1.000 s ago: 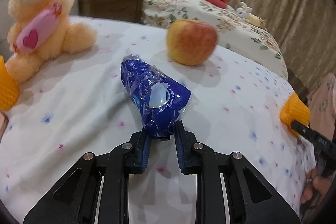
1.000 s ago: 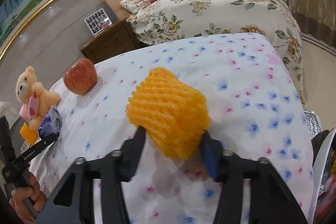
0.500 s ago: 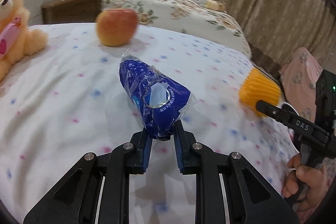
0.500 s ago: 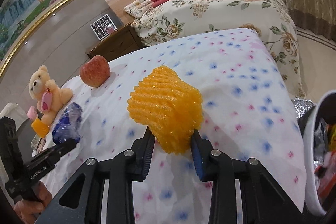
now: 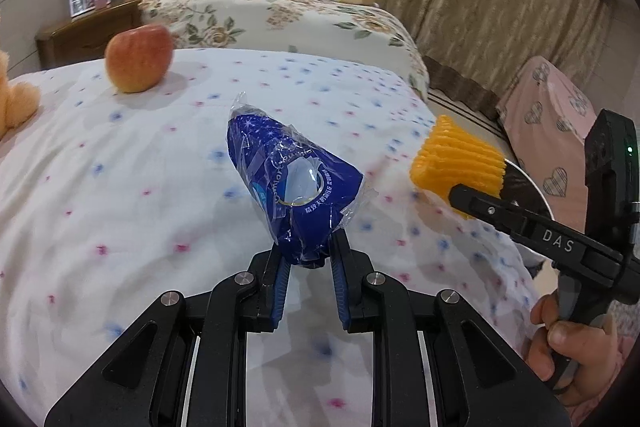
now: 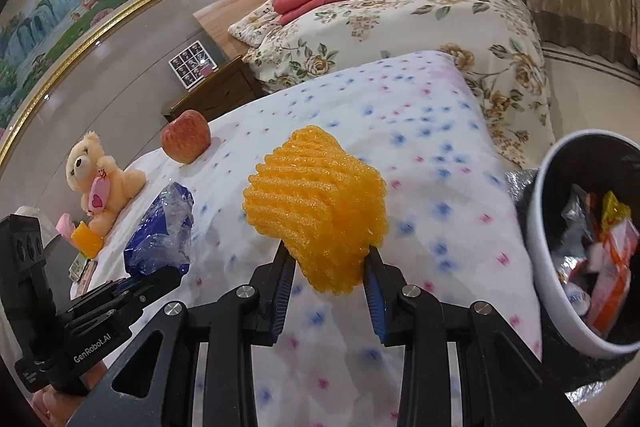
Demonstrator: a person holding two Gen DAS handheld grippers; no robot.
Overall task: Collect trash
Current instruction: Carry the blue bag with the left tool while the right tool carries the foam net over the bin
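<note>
My left gripper (image 5: 308, 263) is shut on a crumpled blue plastic wrapper (image 5: 292, 187), held above the dotted white bedspread (image 5: 120, 211). In the right wrist view the same blue wrapper (image 6: 160, 231) shows at the left, in the left gripper (image 6: 152, 279). My right gripper (image 6: 330, 281) is shut on an orange foam fruit net (image 6: 320, 203). That orange net (image 5: 456, 159) appears at the right of the left wrist view, pinched in the right gripper (image 5: 468, 197). A white-rimmed trash bin (image 6: 548, 251) with wrappers inside stands at the right, off the bed's edge.
A red apple (image 5: 138, 57) and a teddy bear (image 6: 96, 179) sit on the bedspread, with another orange net (image 6: 86, 243) near the bear. A floral bed (image 6: 400, 27), a wooden nightstand (image 6: 216, 91) and curtains lie beyond. A pink heart-patterned cloth (image 5: 548, 123) is at the right.
Both grippers have carried their loads to the right across the bed. The trash bin has come into the right wrist view; the teddy bear has slid almost out of the left wrist view.
</note>
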